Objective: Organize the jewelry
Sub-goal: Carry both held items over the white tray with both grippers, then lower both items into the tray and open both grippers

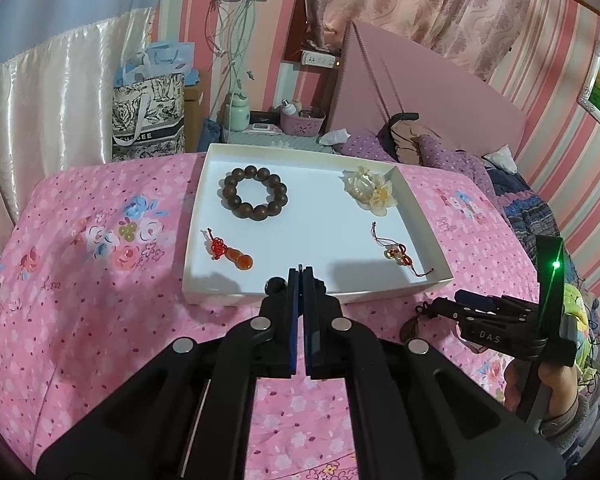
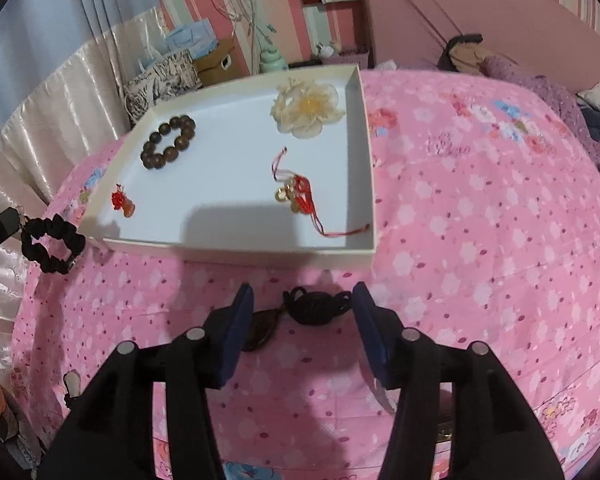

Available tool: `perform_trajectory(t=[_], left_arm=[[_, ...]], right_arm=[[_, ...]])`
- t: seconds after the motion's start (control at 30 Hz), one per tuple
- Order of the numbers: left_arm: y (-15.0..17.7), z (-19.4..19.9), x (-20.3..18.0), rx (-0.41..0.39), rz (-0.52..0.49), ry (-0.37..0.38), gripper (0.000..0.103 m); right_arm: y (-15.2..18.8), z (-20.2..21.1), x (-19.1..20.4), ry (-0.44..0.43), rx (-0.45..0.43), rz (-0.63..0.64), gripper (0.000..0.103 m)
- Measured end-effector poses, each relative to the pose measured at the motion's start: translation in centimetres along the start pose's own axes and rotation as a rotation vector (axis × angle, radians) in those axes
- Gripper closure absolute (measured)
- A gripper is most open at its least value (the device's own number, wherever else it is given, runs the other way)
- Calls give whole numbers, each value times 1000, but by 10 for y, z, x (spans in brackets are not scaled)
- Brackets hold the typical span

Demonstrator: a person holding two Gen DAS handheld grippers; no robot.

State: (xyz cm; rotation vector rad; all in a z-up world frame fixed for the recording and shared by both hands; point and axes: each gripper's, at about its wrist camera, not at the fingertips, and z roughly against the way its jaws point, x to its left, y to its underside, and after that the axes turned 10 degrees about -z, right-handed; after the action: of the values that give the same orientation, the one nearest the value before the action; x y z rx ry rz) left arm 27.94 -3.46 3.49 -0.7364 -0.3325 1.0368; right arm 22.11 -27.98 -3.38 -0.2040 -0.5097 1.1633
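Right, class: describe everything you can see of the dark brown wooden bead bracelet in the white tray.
The dark brown wooden bead bracelet is a closed ring of about a dozen large, round, matte beads that sit tightly against one another, with no cord showing. It lies flat on the floor of the shallow white cardboard tray, in the far left part, clear of the walls. Nothing touches it except the tray floor; the other ornaments lie apart from it, and neither gripper is near.

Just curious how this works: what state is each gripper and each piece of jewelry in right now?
Left gripper: shut on black scrunchie.
Right gripper: open, straddling black knotted pendant on the bedspread.
White tray: lidless.
Bead bracelet: flat in tray.
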Motion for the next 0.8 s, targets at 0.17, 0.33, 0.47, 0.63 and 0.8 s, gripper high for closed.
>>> perform_trajectory(t=[0.17,0.33,0.47,0.63,0.8], left_arm=[[1,-6,0,15,1,-3,103],[1,-4,0,8,-2,-8,103],[-3,-3,0,1,-6,-8,103],[-14,-1,-3,-20,-10,7,103],[-24,-16,-7,-5,-10,29,103]], right_arm=[[-2,-23,-3,53,21,-7,55],[-2,-27,-5,38,14,-7,73],[-5,-4,0,33,-35,18,74],[-20,42,20,-29,-136,52,74],[-46,46,37,-59,-174,59,74]])
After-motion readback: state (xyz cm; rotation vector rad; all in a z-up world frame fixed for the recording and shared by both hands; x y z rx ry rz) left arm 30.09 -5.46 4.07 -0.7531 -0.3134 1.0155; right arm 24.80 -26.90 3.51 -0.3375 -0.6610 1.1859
